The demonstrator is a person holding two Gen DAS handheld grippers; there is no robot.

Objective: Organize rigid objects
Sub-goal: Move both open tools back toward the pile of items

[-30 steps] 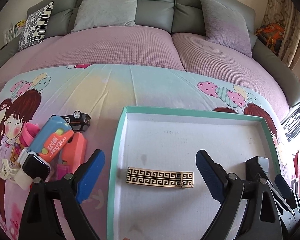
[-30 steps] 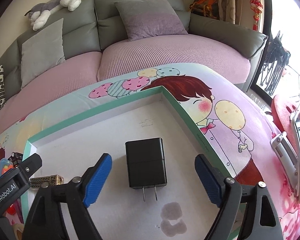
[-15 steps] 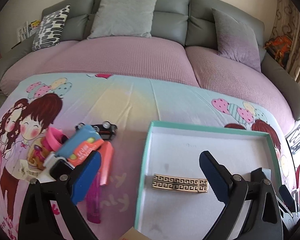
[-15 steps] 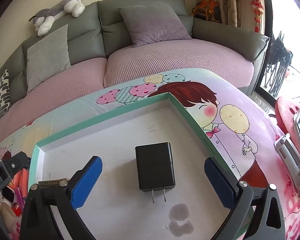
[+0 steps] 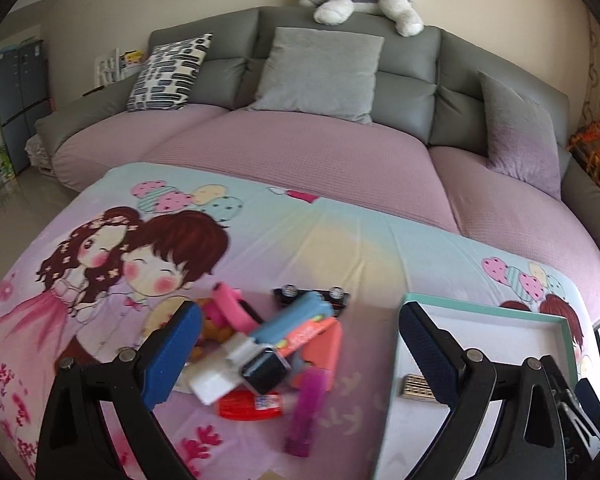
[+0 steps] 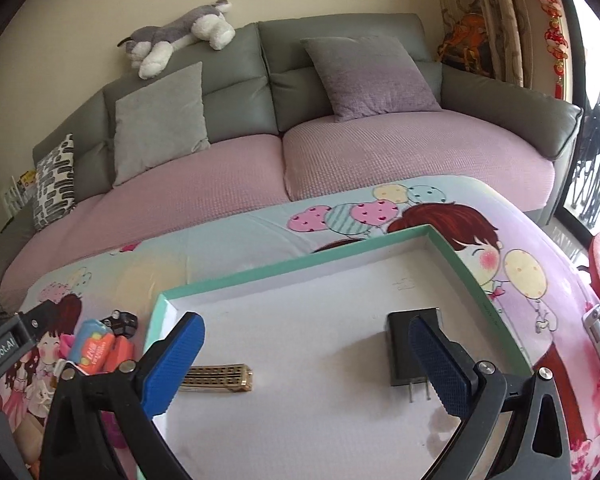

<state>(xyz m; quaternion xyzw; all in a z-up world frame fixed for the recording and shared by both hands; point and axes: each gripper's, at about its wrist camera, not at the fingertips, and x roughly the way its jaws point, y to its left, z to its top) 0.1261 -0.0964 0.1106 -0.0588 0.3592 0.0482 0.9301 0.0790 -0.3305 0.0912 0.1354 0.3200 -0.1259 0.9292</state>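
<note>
The heap of toys [image 5: 276,356] is seen on the printed cloth directly ahead of the released, empty left gripper [image 5: 300,344], its blue case [image 5: 290,320] lying slantwise across the jaws; the right gripper [image 6: 306,356], likewise released, is farther off over the box [image 6: 300,266].

In the left wrist view we see the gold clasp [image 5: 417,385] half hidden behind the left gripper's right finger [image 5: 428,354], and the toy pile [image 5: 268,356] blurred — its labels unreadable. In the right wrist view, a finger [image 6: 440,368] covers the black charger's [image 6: 404,350] right side — the picture's edge cuts the box [image 6: 300,266] off below.
</note>
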